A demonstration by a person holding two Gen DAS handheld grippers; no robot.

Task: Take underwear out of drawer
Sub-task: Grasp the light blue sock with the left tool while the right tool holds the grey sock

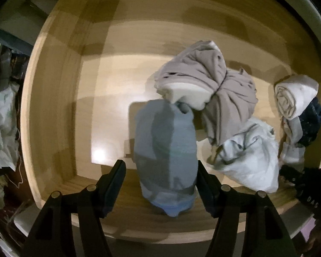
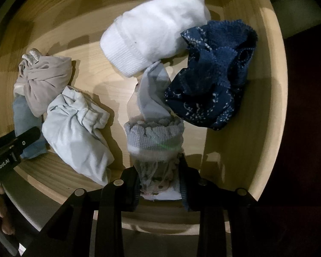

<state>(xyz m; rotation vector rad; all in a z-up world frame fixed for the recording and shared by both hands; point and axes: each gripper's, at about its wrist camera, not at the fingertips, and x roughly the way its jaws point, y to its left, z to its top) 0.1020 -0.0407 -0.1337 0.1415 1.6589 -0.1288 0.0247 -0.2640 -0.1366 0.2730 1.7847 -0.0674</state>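
Note:
A wooden drawer (image 1: 53, 111) holds several rolled garments. In the left wrist view my left gripper (image 1: 161, 184) stands open with a blue rolled underwear (image 1: 165, 150) between its fingers; the right finger touches it and the left finger stands apart. A beige bundle (image 1: 205, 79) and a pale blue one (image 1: 250, 154) lie to its right. In the right wrist view my right gripper (image 2: 159, 182) is shut on a grey-and-white lace-trimmed underwear (image 2: 155, 137). A white roll (image 2: 154, 36) and a navy patterned piece (image 2: 211, 75) lie beyond it.
The drawer's wooden walls (image 2: 265, 98) curve around the garments. The left gripper's body (image 2: 8, 152) shows at the left edge of the right wrist view. Bags and clutter (image 1: 2, 111) lie outside the drawer on the left.

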